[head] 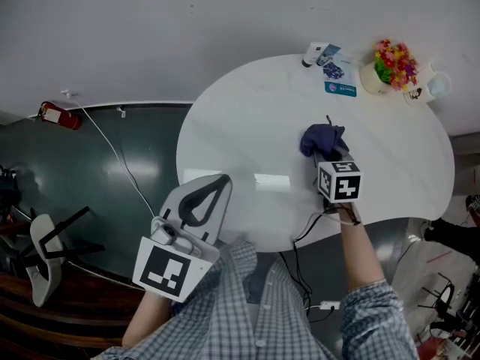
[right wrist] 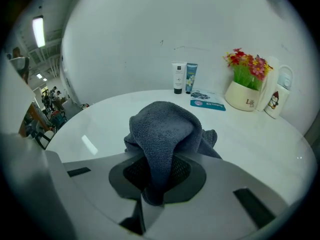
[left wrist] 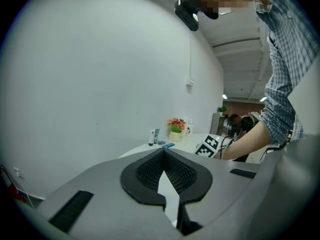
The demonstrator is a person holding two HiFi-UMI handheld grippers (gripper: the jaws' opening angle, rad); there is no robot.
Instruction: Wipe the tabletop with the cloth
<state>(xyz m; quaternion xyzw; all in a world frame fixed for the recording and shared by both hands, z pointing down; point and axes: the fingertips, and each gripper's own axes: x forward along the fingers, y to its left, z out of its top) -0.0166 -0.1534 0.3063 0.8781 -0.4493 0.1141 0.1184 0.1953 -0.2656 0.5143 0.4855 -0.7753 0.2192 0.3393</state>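
Cloth (right wrist: 162, 129), dark grey and bunched into a hump, sits near the middle of the white tabletop (head: 240, 118), one fold pinched between the closed jaws of the right gripper (head: 332, 158). Bare surface spreads to the cloth's left and toward the near rim. The far edge against the wall is crowded: two tubes (right wrist: 183, 77) stand upright, a blue packet (right wrist: 207, 104) lies flat just in front of them, and a flower pot (right wrist: 244, 94) stands beside a white bottle (right wrist: 278, 95). The left gripper (head: 204, 195) hangs over the near-left rim, its jaws together at the tips with nothing between them.
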